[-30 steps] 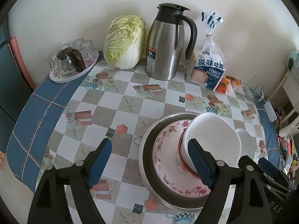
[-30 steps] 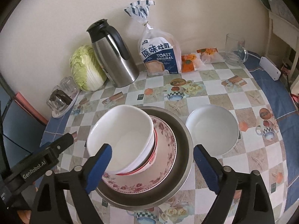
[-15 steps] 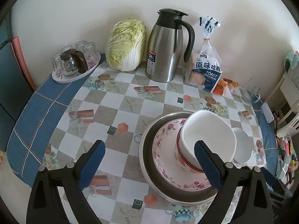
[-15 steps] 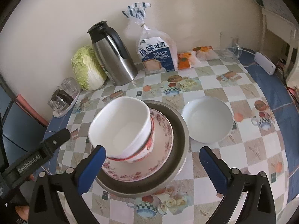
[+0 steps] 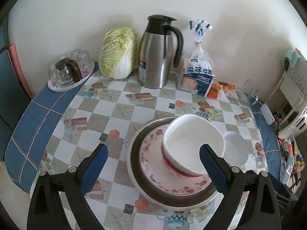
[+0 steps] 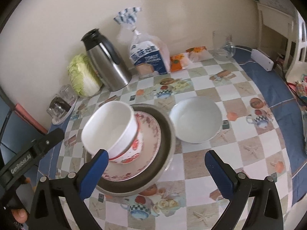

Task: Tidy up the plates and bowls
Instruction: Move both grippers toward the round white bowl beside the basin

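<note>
Both grippers are spread wide and holding nothing. The left gripper [image 5: 153, 164] hangs over the near edge of the table [image 5: 122, 113], with its right finger [image 5: 211, 164] in front of the stack. The right gripper [image 6: 157, 170] is a bit further right, left finger [image 6: 96, 170] crossing the front of the stack, right finger over bare tablecloth.

Right past the fingers is the stack: a metal pan [image 6: 165, 134] at the bottom, a floral plate [image 6: 151, 132] in it, then a red-patterned bowl [image 6: 132, 151], and a white bowl [image 6: 109, 126] on top. The top one sits tilted, leaning toward the left, not nested flat, so it looks a bit sketchy to me.

Just beside the pan on the right there's a shallow white bowl [image 6: 195, 120] sitting by itself on the cloth. Can't tell if it touches the pan rim.

So I'd say it's mostly done: four pieces stacked, one left out. Probably that loose bowl still has to go on, and maybe the tilted one needs straightening.

Further back along the wall: cabbage [image 5: 119, 57], thermos [image 5: 159, 51], bread bag [image 5: 199, 76], and a tray of glasses [image 5: 71, 72]. None of that is in the way.
</note>
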Demonstrator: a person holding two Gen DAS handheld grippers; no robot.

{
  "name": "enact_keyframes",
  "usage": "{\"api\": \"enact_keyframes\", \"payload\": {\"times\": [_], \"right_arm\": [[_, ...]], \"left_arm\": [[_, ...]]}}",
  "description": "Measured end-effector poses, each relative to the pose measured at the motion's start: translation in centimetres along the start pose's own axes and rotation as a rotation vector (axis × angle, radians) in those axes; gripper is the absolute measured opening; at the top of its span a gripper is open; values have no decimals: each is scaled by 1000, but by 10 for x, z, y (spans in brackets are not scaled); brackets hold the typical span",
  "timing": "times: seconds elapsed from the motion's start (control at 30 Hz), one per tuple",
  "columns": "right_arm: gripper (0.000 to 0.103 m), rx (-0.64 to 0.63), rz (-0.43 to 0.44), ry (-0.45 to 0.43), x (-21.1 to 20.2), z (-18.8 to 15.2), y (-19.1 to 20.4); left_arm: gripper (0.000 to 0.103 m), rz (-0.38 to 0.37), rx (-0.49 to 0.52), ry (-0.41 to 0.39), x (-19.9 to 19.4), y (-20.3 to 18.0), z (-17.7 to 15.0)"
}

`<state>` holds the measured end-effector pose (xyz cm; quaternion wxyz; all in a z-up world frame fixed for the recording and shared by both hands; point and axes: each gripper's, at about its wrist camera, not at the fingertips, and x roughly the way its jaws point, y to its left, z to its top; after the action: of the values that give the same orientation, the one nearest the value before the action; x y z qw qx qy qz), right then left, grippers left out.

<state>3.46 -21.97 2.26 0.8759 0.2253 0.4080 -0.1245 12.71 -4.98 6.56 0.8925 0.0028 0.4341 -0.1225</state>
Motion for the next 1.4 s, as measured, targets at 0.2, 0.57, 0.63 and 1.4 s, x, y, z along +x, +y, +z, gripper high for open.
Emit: {"api": "enact_keyframes", "payload": {"times": [0.2,0.57,0.63,1.4], "right_arm": [[102,39,-35,-23,-9,5,-29],[102,127,-85,-42,-22,8,-88],[102,137,-84,-39,-20,9,-93],[102,226,-132,31,12,4,-155]], "left_arm": [[96,-100,-24,-15,-8,-21,0],[96,-211,22,35,-1,-82,-16],[96,-236,21,52,3,-91,-20],[96,-263,51,164,46,-152,-41]]}}
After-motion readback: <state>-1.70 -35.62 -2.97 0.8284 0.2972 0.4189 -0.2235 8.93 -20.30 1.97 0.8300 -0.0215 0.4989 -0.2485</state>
